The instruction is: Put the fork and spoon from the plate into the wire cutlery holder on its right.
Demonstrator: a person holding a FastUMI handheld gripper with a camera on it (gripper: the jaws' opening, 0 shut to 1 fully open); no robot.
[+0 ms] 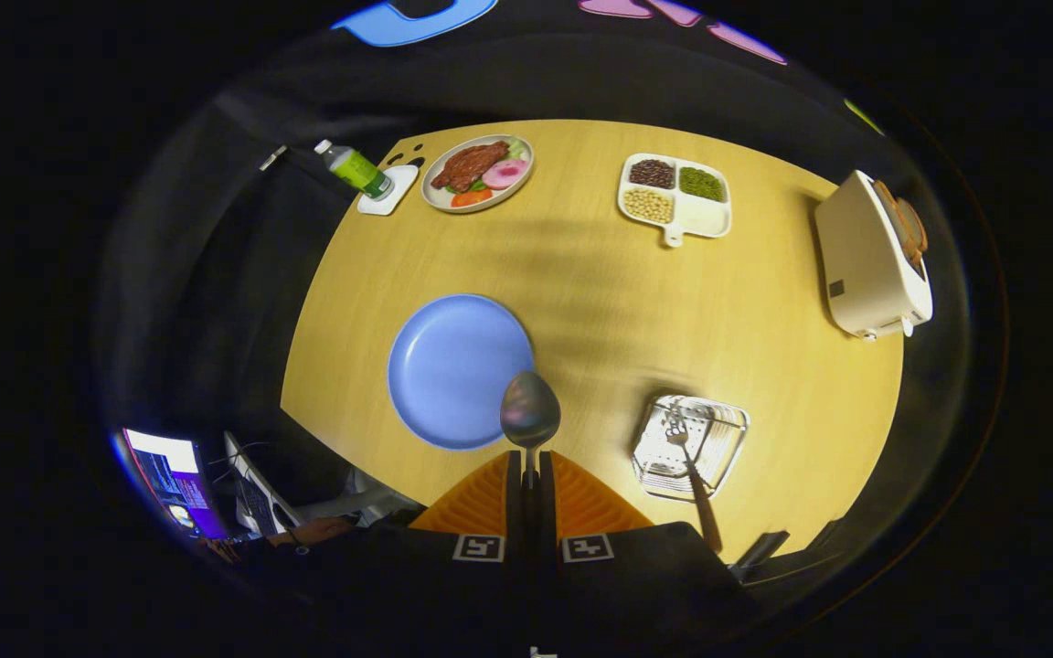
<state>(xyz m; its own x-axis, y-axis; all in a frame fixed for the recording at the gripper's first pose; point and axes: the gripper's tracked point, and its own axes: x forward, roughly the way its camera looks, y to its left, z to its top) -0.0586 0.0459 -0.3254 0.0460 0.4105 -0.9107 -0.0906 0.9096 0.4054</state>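
Currently gripper (531, 475) fingers pinch the spoon (529, 411) handle, bowl raised beside the empty blue plate (455, 370). Fork (693, 471) stands in wire cutlery holder (728, 429), right of plate.

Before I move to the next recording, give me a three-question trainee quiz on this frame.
1. True or false: the fork already sits in the wire holder.
2. What is the gripper holding? A) a bottle B) the spoon C) nothing
3. Fill in: the blue plate now has ____ on it.

Key:
1. True; its tines rest inside the holder and its handle sticks out over the rim.
2. B; both orange fingers press on the spoon's handle, with the bowl just ahead of them, over the plate's edge.
3. Nothing: its visible surface is bare.
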